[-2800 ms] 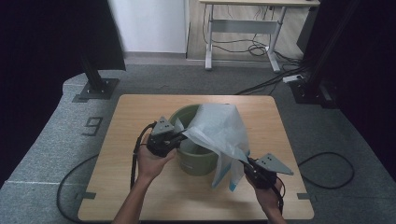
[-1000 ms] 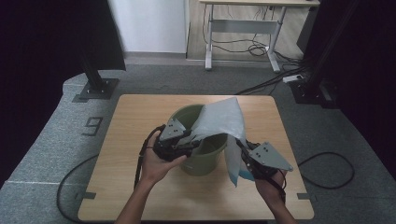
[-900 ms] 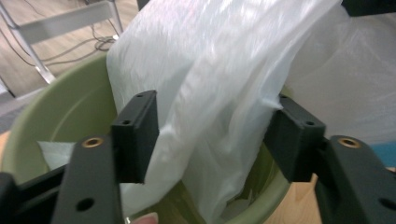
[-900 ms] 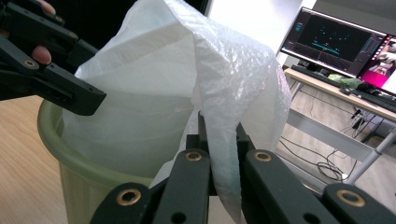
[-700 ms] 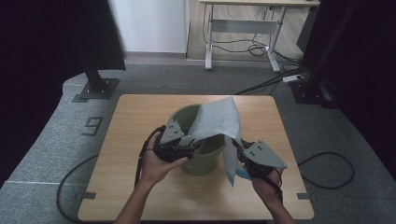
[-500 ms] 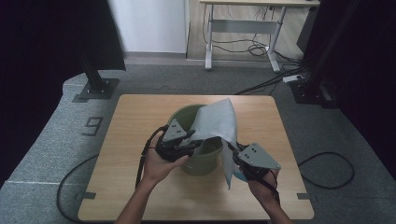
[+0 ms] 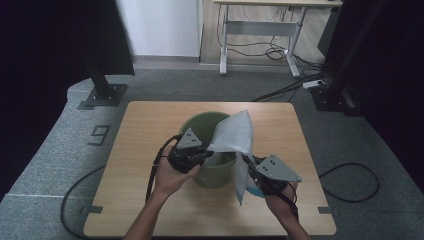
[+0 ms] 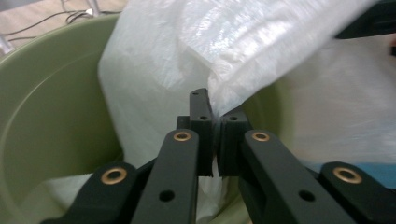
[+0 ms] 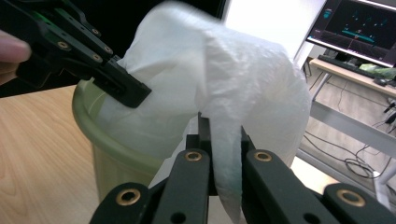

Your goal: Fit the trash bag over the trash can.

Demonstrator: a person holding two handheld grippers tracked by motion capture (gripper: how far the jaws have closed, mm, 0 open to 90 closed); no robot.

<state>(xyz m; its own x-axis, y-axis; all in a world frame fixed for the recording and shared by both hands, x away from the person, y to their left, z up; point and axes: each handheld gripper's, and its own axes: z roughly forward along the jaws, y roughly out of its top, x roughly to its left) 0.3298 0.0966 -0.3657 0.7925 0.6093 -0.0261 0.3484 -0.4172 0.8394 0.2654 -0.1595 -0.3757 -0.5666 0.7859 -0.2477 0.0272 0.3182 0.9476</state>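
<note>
Now both hand-held grippers, left [image 8: 214,140] and right [image 9: 223,154], clamped on white bag [image 7: 235,132] over green bucket [image 7: 196,125].

A wooden table [image 7: 145,130] stood on grey carpet [image 7: 60,150], where a dark number nine [image 7: 99,135] was marked just off the table's left edge. Beyond its far edge stood a white desk frame [image 7: 260,35] with cables [image 7: 272,52] tangled beneath it. A black stand base [image 7: 102,95] sat off the far left corner. A lit monitor [image 9: 359,28] stood on a desk.
</note>
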